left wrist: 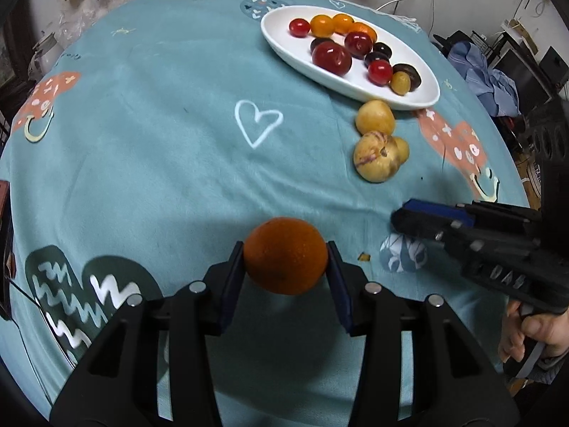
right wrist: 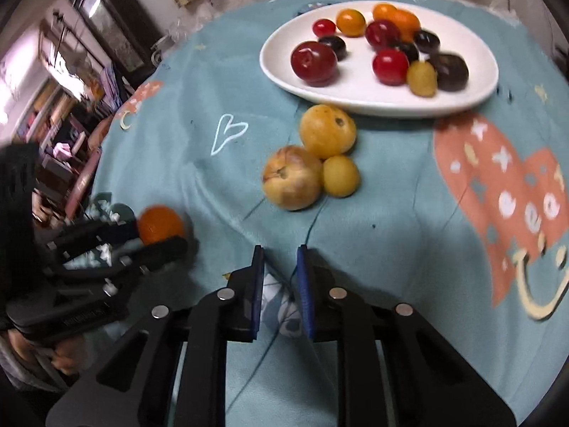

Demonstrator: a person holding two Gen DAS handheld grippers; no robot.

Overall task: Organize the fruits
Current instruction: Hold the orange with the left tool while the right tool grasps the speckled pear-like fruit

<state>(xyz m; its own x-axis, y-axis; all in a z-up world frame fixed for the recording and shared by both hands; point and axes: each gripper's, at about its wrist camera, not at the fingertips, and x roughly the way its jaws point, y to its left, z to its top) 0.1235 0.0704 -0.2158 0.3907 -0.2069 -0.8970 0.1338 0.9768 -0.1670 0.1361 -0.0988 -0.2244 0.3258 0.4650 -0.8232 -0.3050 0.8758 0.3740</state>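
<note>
There, the white plate point(left wrist: 281, 44) holds red, orange and dark fruits point(left wrist: 331, 57).

Glossy white plate point(left wrist: 419, 94), soft matt cloth tablecloth point(left wrist: 160, 149), dimpled orange point(left wrist: 285, 255), matt black plastic left claw point(left wrist: 285, 259).

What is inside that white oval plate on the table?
The white plate holds small round fruits: red ones, orange ones, dark purple ones and a yellow one. Whatever lies beneath or behind the clustered fruits is hidden.
</note>
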